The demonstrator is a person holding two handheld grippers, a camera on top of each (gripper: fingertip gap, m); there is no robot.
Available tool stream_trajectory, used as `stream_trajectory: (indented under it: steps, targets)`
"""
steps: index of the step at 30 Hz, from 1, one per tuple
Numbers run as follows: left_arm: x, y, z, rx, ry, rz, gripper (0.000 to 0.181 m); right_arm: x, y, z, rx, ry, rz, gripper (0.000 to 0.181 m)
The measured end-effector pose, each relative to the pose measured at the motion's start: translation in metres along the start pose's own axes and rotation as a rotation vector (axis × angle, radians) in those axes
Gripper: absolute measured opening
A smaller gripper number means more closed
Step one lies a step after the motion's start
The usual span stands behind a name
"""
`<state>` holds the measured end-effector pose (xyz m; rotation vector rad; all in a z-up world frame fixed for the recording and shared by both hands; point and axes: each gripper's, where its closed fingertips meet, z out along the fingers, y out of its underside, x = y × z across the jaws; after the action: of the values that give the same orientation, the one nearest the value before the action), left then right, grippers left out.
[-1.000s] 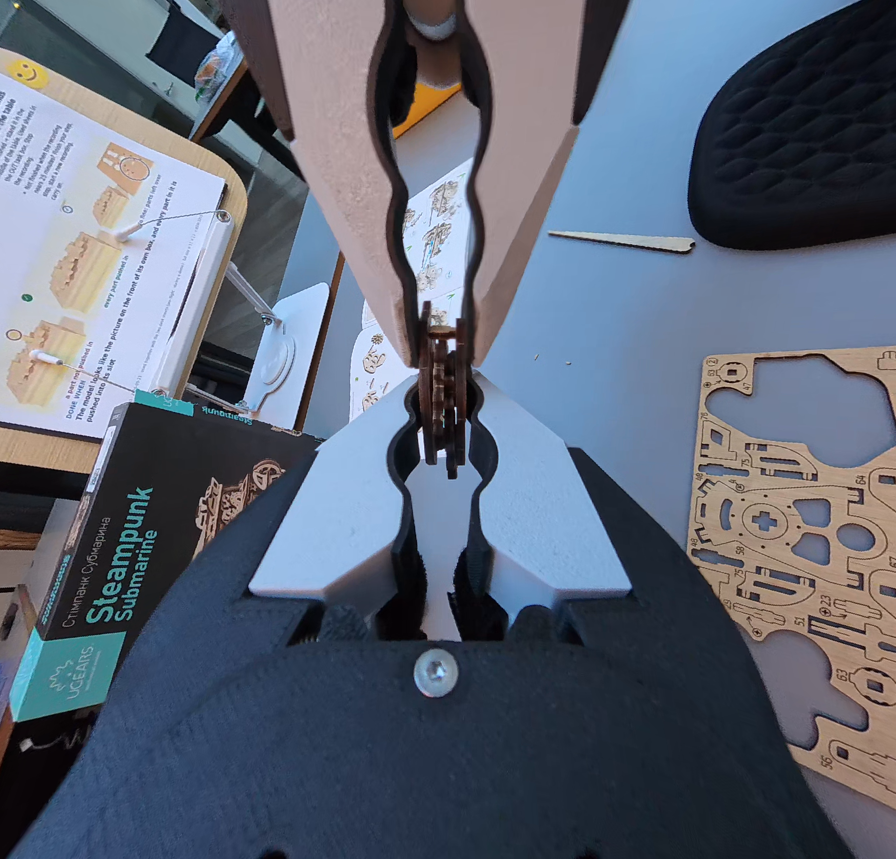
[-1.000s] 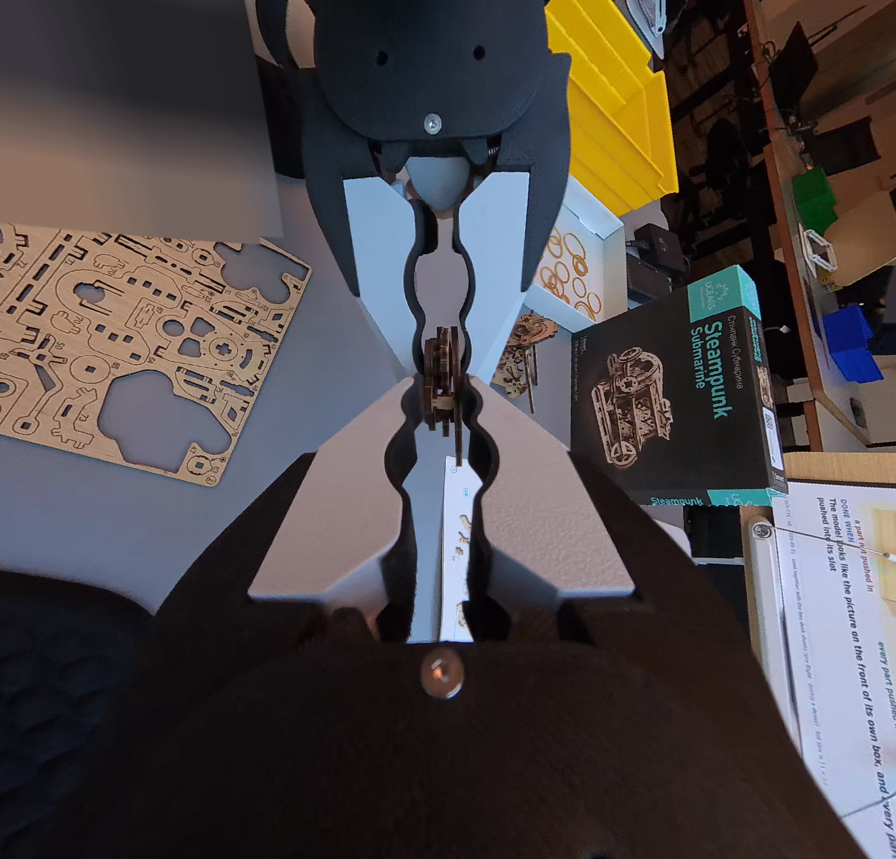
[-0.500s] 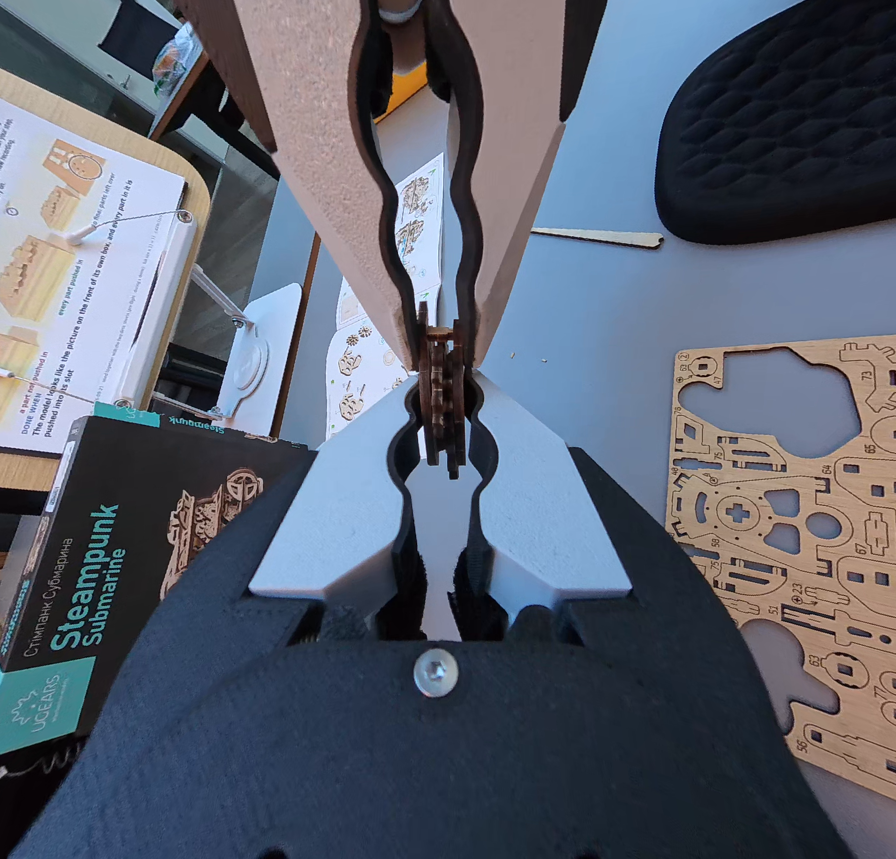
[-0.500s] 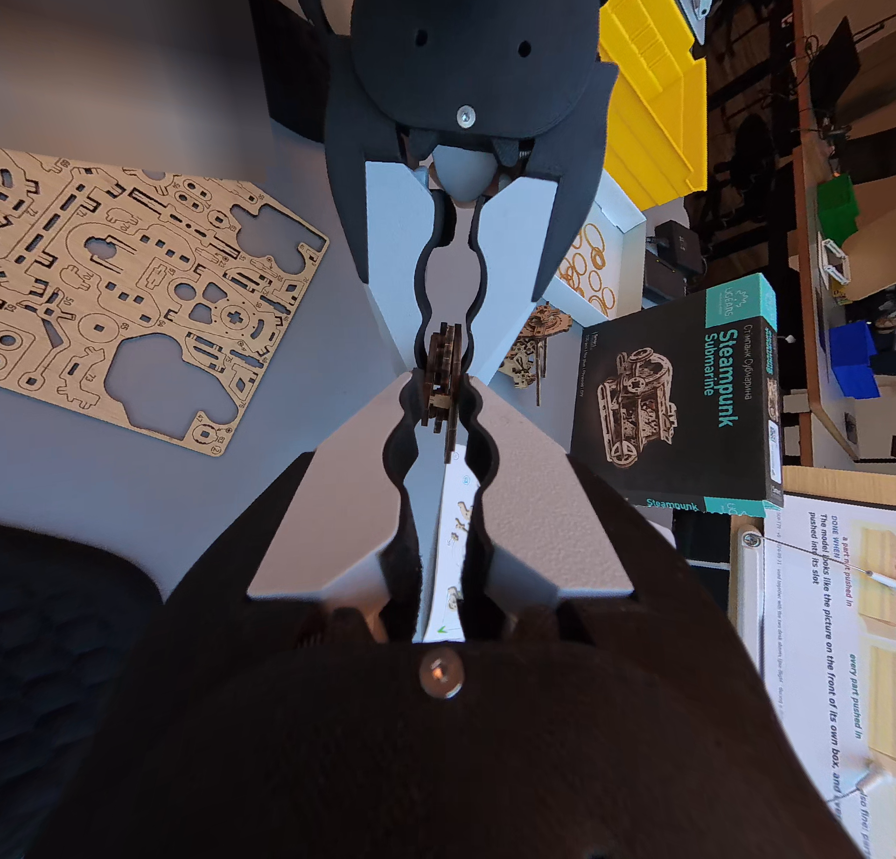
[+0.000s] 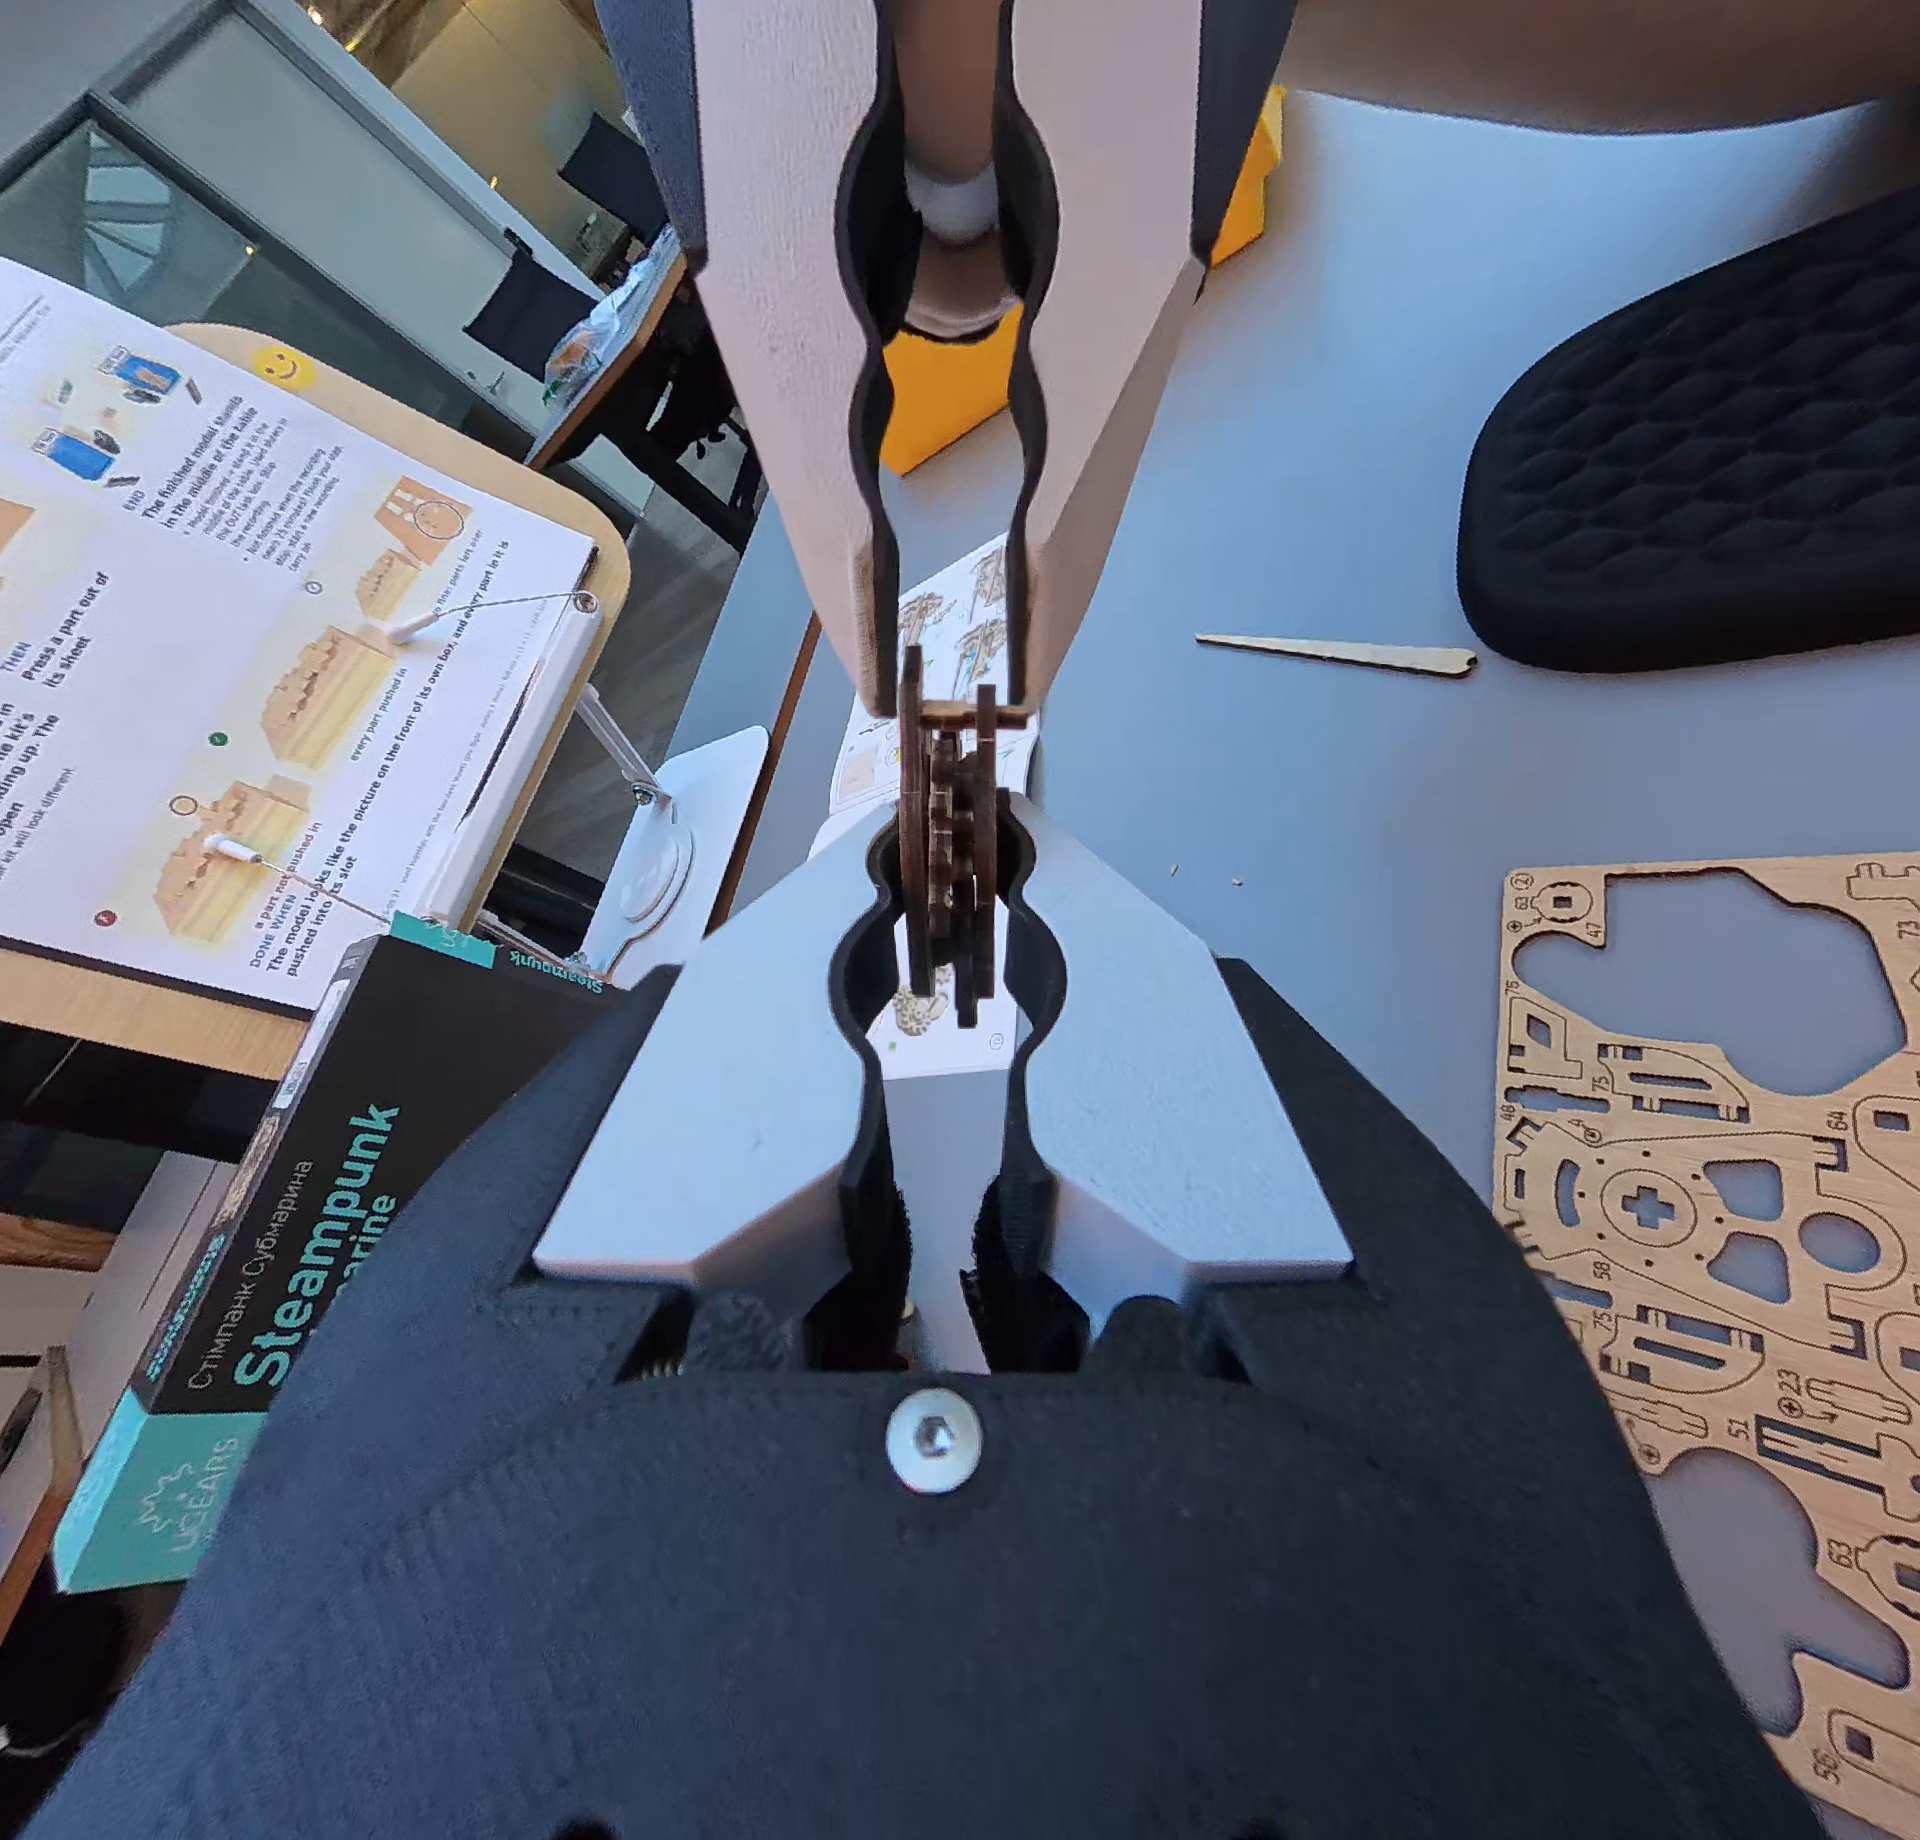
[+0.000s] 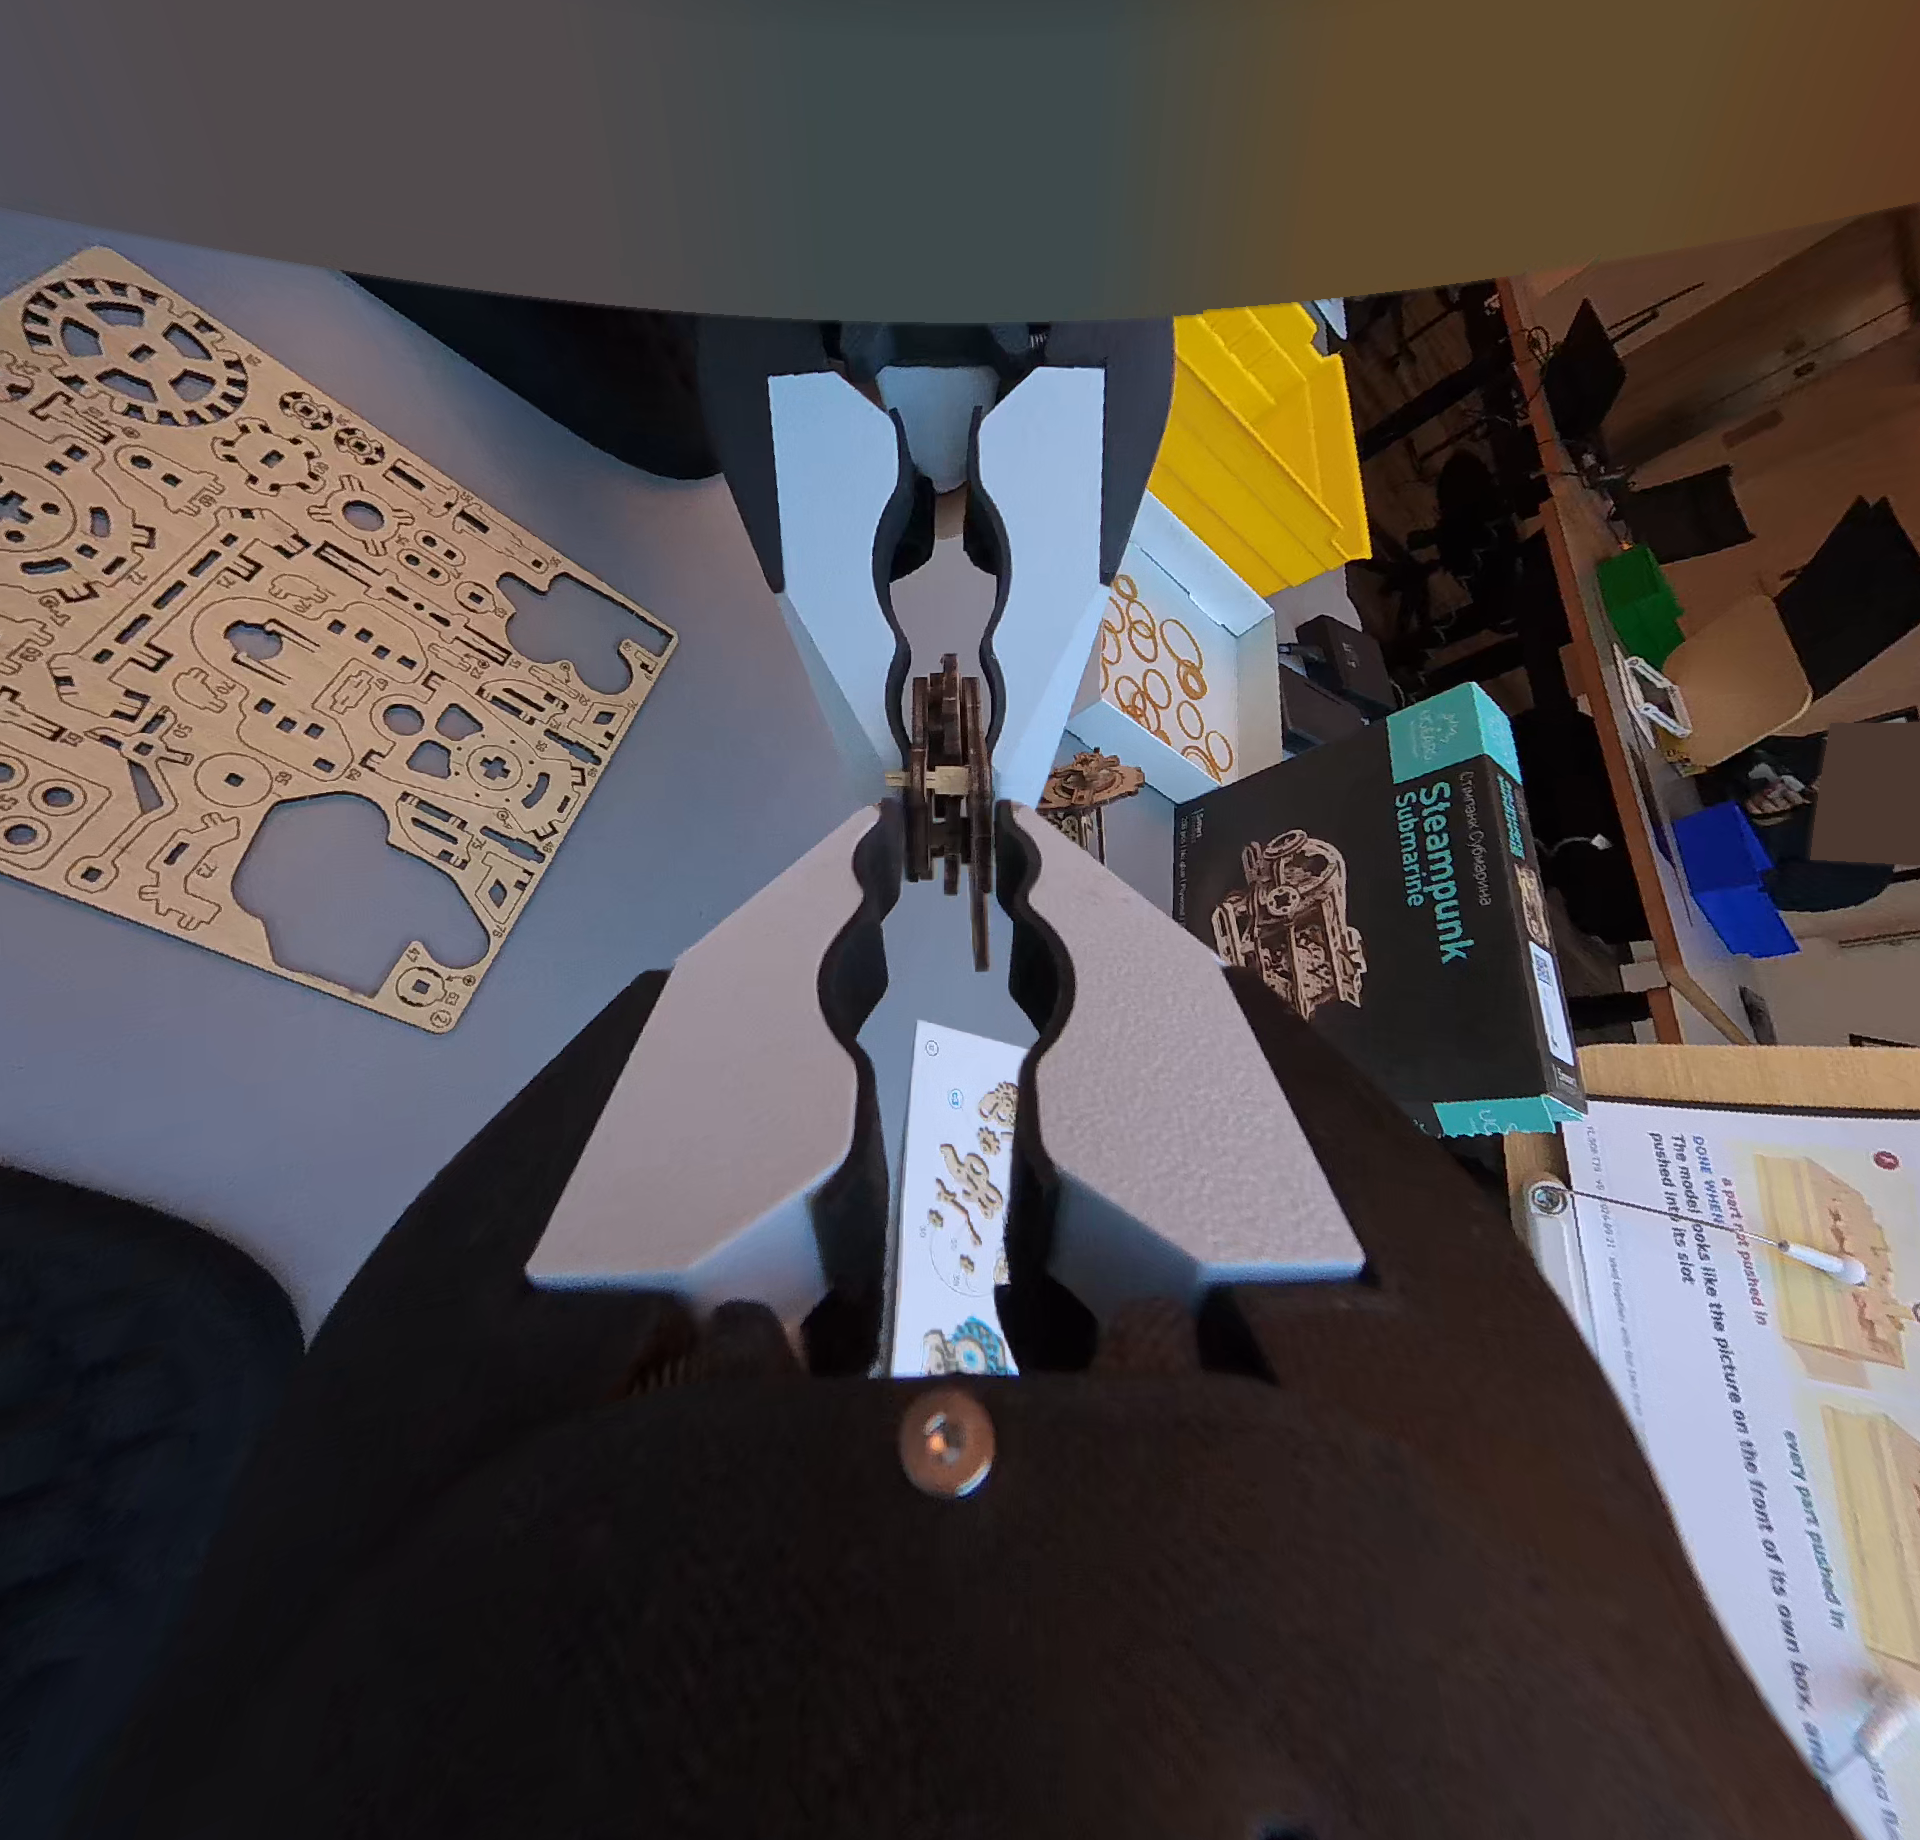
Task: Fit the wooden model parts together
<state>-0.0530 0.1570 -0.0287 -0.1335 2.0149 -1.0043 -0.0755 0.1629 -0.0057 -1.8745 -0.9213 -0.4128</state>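
A small dark wooden gear assembly [image 5: 948, 855] with a pale cross pin [image 5: 971, 715] hangs above the grey table. My left gripper [image 5: 951, 829] is shut on its lower part. My right gripper [image 5: 954, 704] comes in from the opposite side, tip to tip, and is shut on the assembly's top edge by the pin. In the right wrist view the same assembly [image 6: 945, 782] sits between my right gripper [image 6: 940, 824] below and my left gripper [image 6: 940, 751] above. The pin [image 6: 925, 780] shows in the gap between the two sets of tips.
A plywood parts sheet [image 5: 1714, 1219] [image 6: 260, 647] lies flat on the table. The black kit box [image 5: 312, 1219] [image 6: 1371, 917] and an instruction sheet on a stand [image 5: 260, 668] are to one side. A black pad [image 5: 1714, 460], a wooden stick [image 5: 1340, 655], a partly built model [image 6: 1086, 788], a tray of rubber rings [image 6: 1164, 668] and yellow bins [image 6: 1257, 440] are nearby. The tips of both grippers are at nearly the same place. My left tips are roughly 15 centimetres from the wooden stick [image 5: 1340, 655].
The two grippers have drawn slightly apart along the assembly, so the pale pin now shows between their tips. Both views have shifted and tilted with the hands.
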Motion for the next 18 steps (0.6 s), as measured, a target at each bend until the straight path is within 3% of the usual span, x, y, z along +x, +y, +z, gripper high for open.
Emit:
stream_trajectory:
  steps: [1, 18]
  targets:
    - [0.001, -0.001, 0.000, 0.006, 0.007, -0.005, 0.012, -0.001, -0.001, 0.001, 0.007, -0.005, 0.007, 0.013]
    - [0.004, -0.013, -0.012, 0.108, 0.036, 0.020, 0.018, -0.008, 0.015, 0.002, -0.095, -0.065, 0.024, 0.012]
